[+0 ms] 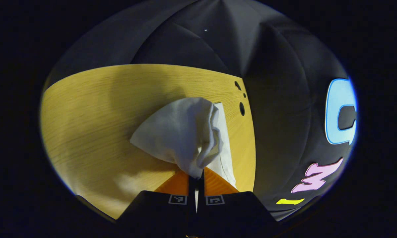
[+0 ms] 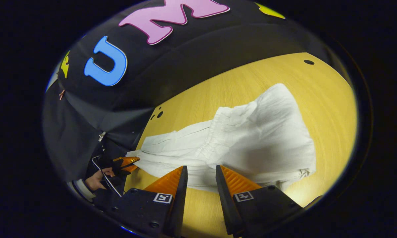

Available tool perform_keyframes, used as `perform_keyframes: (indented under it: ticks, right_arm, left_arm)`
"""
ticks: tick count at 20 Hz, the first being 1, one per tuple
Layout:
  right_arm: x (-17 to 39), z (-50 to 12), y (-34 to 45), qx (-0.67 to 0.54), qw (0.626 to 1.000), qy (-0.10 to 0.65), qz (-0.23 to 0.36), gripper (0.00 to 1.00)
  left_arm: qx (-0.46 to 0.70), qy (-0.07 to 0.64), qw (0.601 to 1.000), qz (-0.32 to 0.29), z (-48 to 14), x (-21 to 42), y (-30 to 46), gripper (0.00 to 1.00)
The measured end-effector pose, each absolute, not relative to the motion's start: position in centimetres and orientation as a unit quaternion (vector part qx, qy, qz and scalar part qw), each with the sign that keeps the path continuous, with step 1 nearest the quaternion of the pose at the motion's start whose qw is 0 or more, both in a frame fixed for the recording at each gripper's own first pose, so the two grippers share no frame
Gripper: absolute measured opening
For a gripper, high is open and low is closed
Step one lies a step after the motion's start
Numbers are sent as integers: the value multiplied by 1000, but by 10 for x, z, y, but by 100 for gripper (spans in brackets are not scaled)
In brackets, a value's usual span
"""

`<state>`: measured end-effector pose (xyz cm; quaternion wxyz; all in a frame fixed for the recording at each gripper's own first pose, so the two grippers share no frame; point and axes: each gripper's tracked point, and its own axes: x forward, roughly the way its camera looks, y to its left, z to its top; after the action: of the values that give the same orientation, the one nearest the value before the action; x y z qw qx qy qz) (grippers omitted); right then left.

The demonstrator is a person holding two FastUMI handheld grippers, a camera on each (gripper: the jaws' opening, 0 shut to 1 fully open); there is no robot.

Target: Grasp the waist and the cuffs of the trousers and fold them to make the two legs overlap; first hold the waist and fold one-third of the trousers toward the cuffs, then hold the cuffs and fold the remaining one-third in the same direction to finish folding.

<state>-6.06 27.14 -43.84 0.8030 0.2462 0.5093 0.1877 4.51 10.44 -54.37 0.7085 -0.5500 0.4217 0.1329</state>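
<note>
**Right gripper view and left gripper view: trousers part-folded, cuff end in hand**

Right gripper view shows the wooden table (image 2: 317, 99) bearing the white trousers (image 2: 251, 142), which lie lengthwise across it. The gathered waist band (image 2: 225, 132) sits partway along the garment rather than at its end, with cloth lying doubled beyond it; by this evidence the legs appear already overlapped and the waist third already folded toward the cuffs. The narrow cuff end (image 2: 142, 153) reaches the table's far edge, so the final third is judged still to be folded.

The right gripper (image 2: 201, 175) hovers just above the near edge of the trousers, its fingers spread apart and holding nothing. Farther off, the left gripper (image 2: 127, 162), held in a person's hand (image 2: 97, 178), meets the cuff end at the table's edge.

Left gripper view shows that left gripper (image 1: 196, 178) with fingers closed together on a bunched fold of the trousers (image 1: 182, 132), which rises off the table (image 1: 86, 115) in a lifted peak.
</note>
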Motion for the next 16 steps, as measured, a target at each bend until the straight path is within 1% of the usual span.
perform_keyframes:
  ticks: [3,5,6,7,10,13,16]
  right_arm:
    - [-63,-437,238,260,806,505,165,53]
    - [-64,-436,214,270,810,499,149,53]
    - [-65,-436,201,272,812,497,142,53]
    - [-67,-435,189,273,814,495,136,53]
    - [-66,-427,155,281,821,483,118,53]
    - [-63,-419,117,307,823,470,91,53]
    - [-61,-419,73,316,828,460,59,53]
  left_arm:
    - [-546,391,731,122,-520,50,100,6]
    - [-533,368,755,106,-499,58,93,6]
    - [-523,357,768,96,-490,62,87,1]
    - [-512,347,781,84,-479,65,82,6]
    - [-474,314,822,41,-444,85,51,6]
    - [-412,295,862,-6,-411,100,12,6]
    - [-359,284,887,-57,-388,110,-42,6]
